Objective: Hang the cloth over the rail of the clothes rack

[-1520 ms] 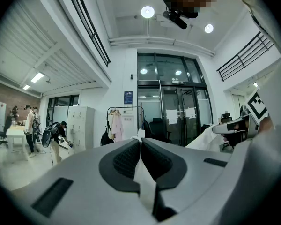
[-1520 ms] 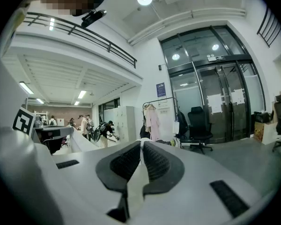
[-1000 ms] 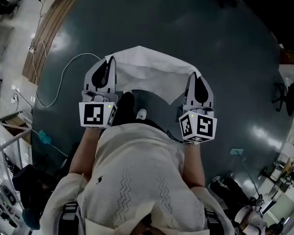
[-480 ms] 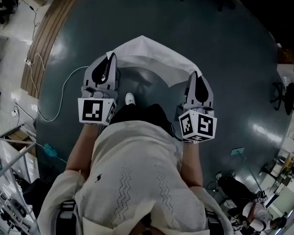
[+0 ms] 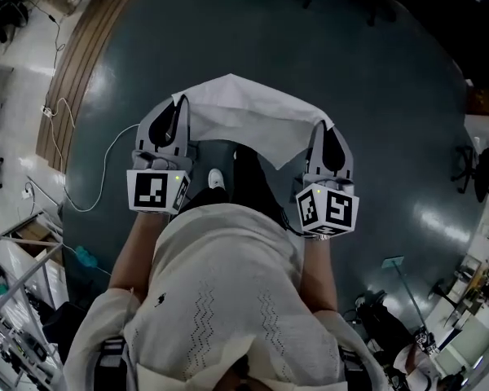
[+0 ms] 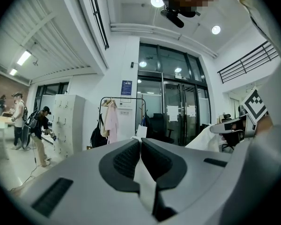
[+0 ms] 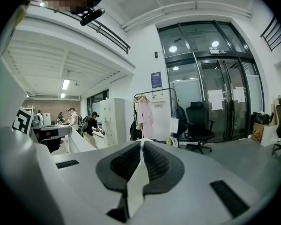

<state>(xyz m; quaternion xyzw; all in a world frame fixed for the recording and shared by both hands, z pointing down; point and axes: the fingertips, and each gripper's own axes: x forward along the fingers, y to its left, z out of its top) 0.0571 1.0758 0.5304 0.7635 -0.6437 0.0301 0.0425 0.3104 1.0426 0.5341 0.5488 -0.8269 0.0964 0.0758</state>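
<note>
- Cloth (image 5: 244, 112), white, hangs stretched between our two grippers above the dark floor (image 5: 375, 72).
- Our left gripper (image 5: 182, 100) is clenched on one corner, forearm reaching forward, jaws nearly level.
- Our right gripper (image 5: 320, 127) pinches the other corner, held alongside.
- We see the clothes rack (image 6: 116, 118) well ahead, beside the glass doors (image 6: 173, 111).

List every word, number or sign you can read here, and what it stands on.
Nothing reads clearly.
Blue wall sign: too small to read.
Papers on the glass doors: blurred.
Square markers: patterns only, no letters.
</note>
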